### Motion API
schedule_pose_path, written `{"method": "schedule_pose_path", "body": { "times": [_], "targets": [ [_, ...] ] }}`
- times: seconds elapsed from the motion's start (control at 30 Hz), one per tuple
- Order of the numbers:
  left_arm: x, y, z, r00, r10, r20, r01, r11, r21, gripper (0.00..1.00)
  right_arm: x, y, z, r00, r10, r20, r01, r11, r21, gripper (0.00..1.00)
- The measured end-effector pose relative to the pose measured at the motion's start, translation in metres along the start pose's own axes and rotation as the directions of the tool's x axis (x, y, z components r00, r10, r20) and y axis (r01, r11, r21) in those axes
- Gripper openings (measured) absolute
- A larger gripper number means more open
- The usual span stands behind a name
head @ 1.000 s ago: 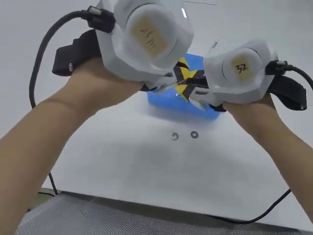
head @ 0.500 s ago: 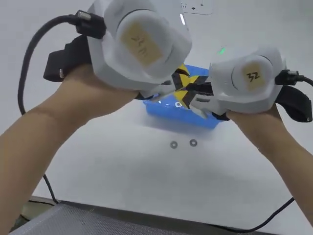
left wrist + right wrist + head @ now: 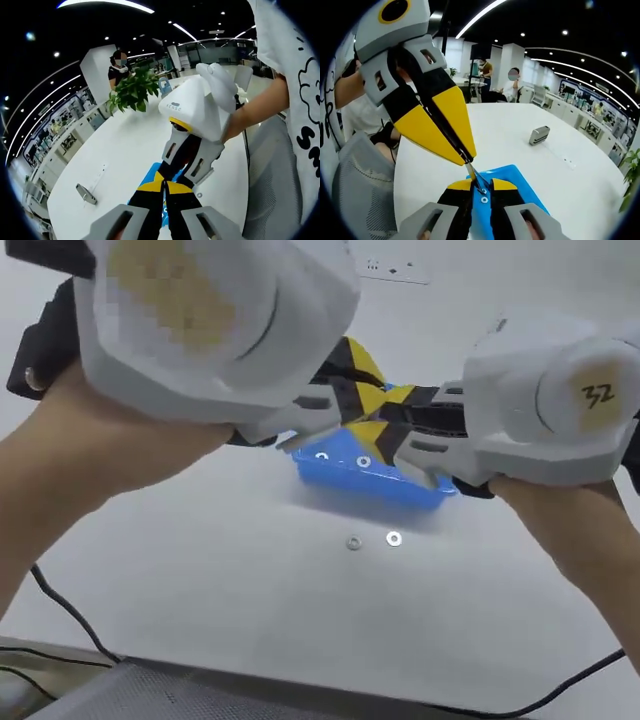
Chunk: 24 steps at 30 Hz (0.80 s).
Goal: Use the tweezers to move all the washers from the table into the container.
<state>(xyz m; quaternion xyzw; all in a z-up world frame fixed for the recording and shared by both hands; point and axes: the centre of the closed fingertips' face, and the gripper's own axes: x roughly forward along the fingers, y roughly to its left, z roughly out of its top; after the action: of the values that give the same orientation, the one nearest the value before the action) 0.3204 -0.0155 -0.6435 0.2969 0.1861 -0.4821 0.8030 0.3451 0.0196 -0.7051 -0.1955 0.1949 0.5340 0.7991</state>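
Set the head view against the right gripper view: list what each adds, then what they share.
Head view: two loose washers on the table, on the person's side of the container. Right gripper view: the tweezers clamped in the left gripper's shut jaws, tips over the container; a grey device farther along the table. Shared: the blue container with washers inside, the left gripper and the right gripper.

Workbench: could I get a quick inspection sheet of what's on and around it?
Surface: white table.
Job's things: two washers loose on it, others inside the blue container; tweezers over the container.
Clutter: small grey device.
Grippers: left gripper shut on tweezers; right gripper jaws flank their tips, contact unclear.
Cables: black cable at the near table edge.
Surroundings: open office, plant, people behind.
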Motion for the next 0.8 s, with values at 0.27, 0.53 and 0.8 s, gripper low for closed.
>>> {"method": "schedule_pose_path", "body": {
  "times": [0.27, 0.53, 0.8],
  "targets": [
    [-0.004, -0.020, -0.005, 0.9990, -0.045, -0.002, 0.045, 0.998, -0.044, 0.00, -0.006, 0.023, -0.011, 0.9991, 0.041, -0.005, -0.041, 0.997, 0.062, 0.09],
    [0.006, -0.034, -0.019, 0.9968, -0.080, -0.004, 0.079, 0.992, -0.097, 0.00, 0.000, 0.040, -0.034, 0.9966, 0.071, -0.041, -0.066, 0.992, 0.110, 0.08],
    [0.008, -0.040, -0.028, 0.9936, -0.110, -0.024, 0.105, 0.982, -0.155, 0.00, 0.011, 0.052, -0.053, 0.9921, 0.105, -0.068, -0.096, 0.987, 0.128, 0.08]
  ]
}}
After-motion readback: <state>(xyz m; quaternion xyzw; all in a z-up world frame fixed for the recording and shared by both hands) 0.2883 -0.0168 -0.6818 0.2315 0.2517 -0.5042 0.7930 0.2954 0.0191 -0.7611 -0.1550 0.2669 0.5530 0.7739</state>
